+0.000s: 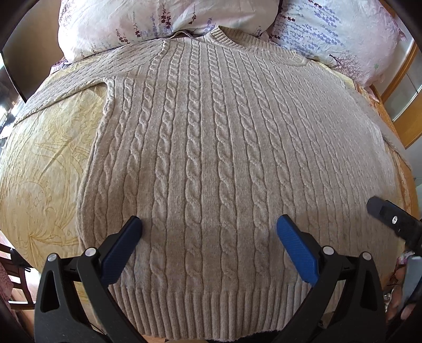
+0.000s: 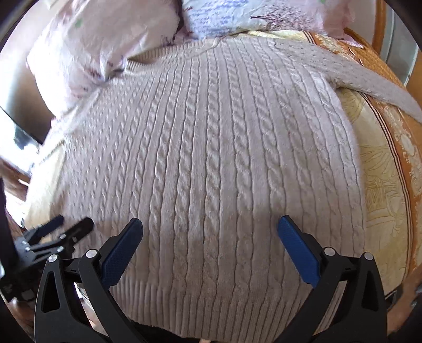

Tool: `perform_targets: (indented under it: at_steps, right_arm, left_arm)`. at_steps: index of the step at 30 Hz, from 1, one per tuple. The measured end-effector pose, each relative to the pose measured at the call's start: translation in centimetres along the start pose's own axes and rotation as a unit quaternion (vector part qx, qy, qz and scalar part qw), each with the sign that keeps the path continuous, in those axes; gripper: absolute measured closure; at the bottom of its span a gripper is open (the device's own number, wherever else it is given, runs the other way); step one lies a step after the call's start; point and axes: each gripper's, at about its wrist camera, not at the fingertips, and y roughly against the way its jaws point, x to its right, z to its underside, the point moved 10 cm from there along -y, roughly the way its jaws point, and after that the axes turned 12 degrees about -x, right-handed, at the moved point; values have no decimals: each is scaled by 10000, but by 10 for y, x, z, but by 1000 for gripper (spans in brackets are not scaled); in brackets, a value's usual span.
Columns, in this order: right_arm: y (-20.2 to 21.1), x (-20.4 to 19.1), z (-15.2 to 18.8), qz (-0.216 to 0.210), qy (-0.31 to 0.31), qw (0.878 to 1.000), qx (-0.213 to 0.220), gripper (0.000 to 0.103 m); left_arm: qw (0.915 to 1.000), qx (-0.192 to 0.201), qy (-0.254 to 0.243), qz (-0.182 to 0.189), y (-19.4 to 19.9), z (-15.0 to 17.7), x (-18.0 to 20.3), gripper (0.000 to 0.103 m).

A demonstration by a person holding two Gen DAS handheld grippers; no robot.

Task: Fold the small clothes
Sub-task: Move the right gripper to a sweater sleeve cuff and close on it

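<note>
The beige cable-knit sweater (image 1: 211,158) lies flat on the bedspread (image 1: 52,147). The left gripper (image 1: 209,229) and right gripper (image 2: 209,229) hover with jaws spread; sleeve ends are cropped.

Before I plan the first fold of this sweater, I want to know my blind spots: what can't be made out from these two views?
- Sweater left cuff: cut off by the left wrist view's left edge.
- Right sleeve end: runs off the right wrist view's right edge.
- Hem corners: hidden behind the left gripper in one view, the right gripper in the other.
- Collar: blurred in the right wrist view, against the pillows.
</note>
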Motion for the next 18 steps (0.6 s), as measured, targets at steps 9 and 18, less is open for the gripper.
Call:
perform_targets:
  at_steps: [9,18]
  right_arm:
    - [54,154,-80,-821,-2390,9614,1090,16]
    - [62,265,-121,-1210,-3880,9020,1457,46]
  left_arm:
    - [9941,273,361,982,7,-33,1,2]
    - [9954,726,339,534,18,-64,-7,2]
